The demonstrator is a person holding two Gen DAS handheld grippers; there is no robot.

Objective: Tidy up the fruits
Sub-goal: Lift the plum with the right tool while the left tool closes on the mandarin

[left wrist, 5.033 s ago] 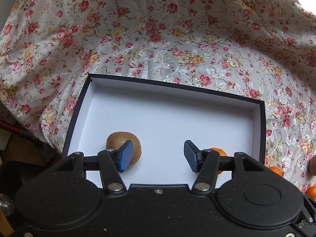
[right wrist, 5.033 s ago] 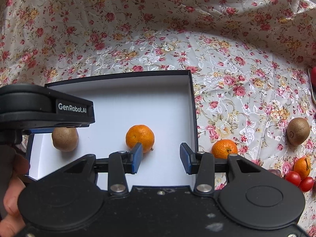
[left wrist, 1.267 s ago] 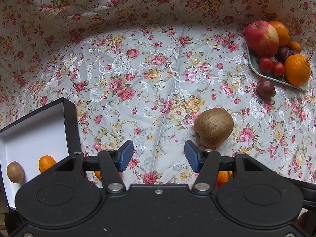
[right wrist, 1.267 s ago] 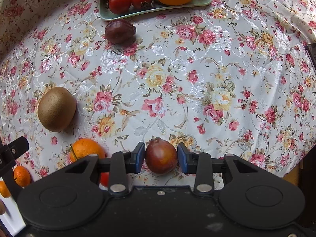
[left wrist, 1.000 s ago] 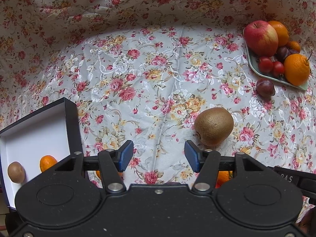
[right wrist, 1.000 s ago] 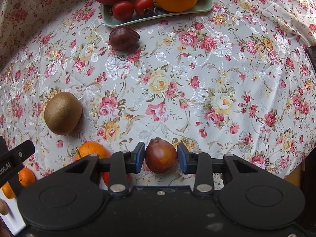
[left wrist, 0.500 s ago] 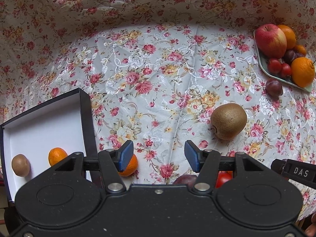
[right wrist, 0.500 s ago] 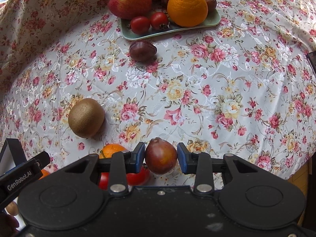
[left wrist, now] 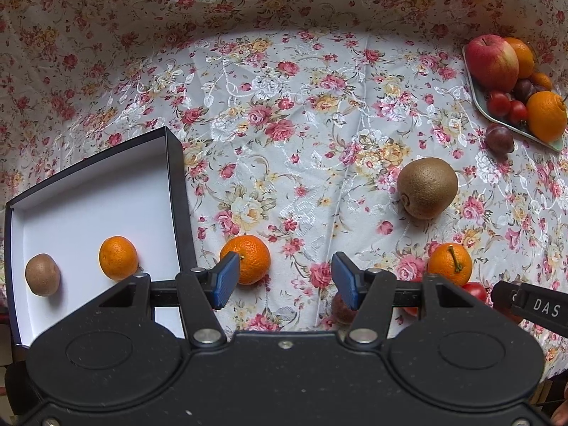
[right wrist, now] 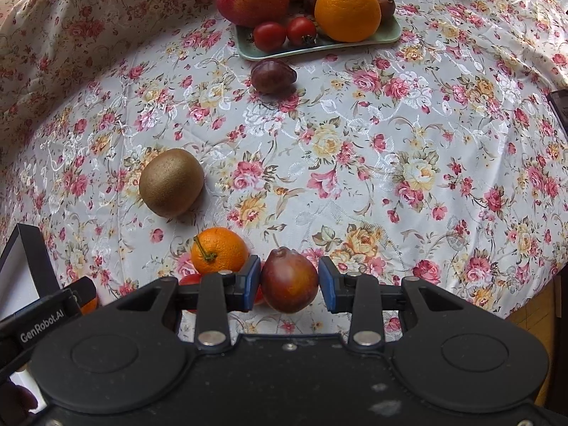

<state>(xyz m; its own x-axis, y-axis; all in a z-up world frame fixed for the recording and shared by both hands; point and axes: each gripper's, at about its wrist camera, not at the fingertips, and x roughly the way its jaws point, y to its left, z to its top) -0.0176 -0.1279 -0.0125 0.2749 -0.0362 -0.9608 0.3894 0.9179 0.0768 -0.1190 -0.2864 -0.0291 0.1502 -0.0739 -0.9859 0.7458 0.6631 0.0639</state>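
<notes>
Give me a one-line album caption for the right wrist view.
Right gripper holding a dark plum above the floral cloth, kiwi and tangerine nearby.

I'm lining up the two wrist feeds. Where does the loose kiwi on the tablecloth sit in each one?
Left wrist view: the kiwi lies right of centre on the cloth, beyond the stemmed mandarin.
Right wrist view: the same kiwi lies left of centre, beyond that mandarin.
Shared landmark: the green fruit tray, upper right in the left view, top centre in the right view.
</notes>
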